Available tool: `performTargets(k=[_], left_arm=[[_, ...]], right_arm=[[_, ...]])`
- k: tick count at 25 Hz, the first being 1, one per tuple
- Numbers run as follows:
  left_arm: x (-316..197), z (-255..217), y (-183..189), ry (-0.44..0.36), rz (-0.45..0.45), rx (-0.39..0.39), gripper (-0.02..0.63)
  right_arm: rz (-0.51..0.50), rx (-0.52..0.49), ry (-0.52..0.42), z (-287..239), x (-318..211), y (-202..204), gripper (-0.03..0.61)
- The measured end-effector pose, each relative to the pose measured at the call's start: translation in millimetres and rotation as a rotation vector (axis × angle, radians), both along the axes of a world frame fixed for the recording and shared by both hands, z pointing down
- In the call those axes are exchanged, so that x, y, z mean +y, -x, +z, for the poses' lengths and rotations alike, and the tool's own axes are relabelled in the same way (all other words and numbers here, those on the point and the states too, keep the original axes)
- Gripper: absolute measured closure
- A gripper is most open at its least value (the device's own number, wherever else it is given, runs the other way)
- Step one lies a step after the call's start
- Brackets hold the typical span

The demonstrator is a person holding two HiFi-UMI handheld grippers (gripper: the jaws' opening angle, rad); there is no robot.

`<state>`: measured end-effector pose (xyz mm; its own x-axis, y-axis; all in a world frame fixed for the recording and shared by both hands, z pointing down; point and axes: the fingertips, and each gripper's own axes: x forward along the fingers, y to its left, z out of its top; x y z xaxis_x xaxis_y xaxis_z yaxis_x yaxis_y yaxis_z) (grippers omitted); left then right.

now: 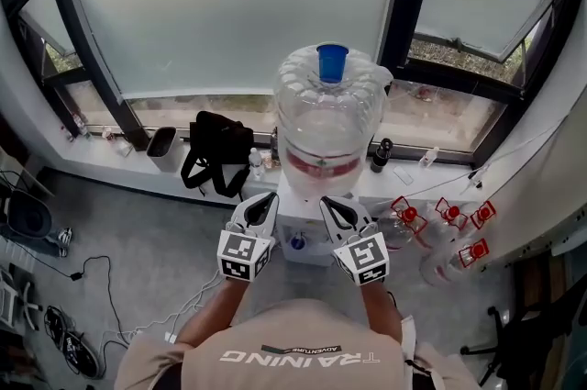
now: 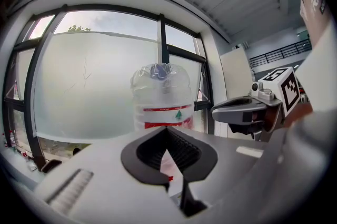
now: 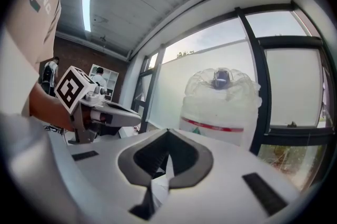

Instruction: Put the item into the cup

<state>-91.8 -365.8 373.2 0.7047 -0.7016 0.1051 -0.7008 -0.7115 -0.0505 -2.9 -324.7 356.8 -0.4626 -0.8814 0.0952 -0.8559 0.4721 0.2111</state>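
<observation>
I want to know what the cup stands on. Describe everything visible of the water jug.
The jug is large, clear plastic, with a lobed top and a red-and-white label band bearing a small green tree. It stands upright on a white dispenser before the window, a blue cup on its top. The shut left gripper and right gripper do not touch it.

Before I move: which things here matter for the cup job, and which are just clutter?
Job: blue cup atop water jug; left gripper, right gripper, both shut, empty. No item seen.
Clutter: black bag, red-handled jugs, grey bin, floor cables.
</observation>
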Motion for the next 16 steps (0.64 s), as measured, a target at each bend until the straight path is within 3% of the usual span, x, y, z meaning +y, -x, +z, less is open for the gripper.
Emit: performTargets(k=[16], left_arm=[[2.5,-10.7,-24.9,-0.016,0.08,0.016,0.606]], right_arm=[[0.058,-0.013,-0.007,-1.6,3.7,-18.8,0.568]])
